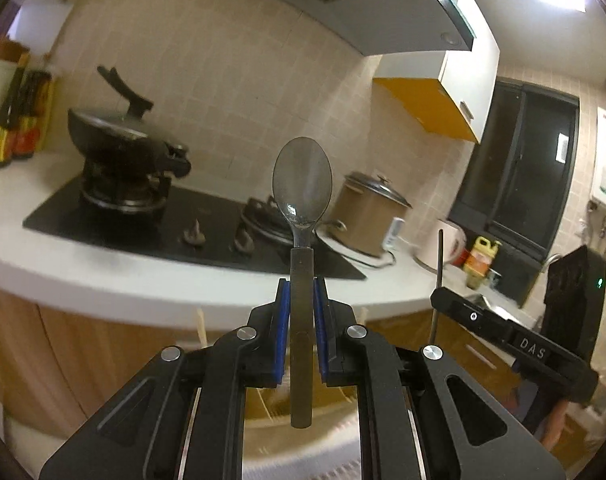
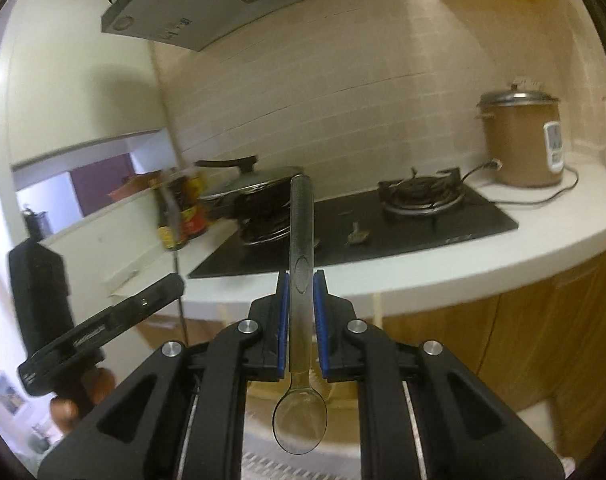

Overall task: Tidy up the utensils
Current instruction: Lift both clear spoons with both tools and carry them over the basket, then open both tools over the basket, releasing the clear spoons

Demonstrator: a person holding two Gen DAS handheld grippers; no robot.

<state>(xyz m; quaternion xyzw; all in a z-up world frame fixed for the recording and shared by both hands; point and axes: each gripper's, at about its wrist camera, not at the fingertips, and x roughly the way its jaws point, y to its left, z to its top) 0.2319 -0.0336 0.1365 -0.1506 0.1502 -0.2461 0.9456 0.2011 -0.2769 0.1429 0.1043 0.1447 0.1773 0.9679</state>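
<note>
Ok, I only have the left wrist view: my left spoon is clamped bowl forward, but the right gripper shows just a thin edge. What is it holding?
Observer: The right gripper is shut on a second spoon.
Operator: Same way round as mine?
Observer: No, reversed: its handle points forward and its bowl hangs back under the fingers, toward the camera.
Operator: Where on it do the pads sit?
Observer: The blue pads clamp the flat handle, on the stretch next to the neck.
</note>
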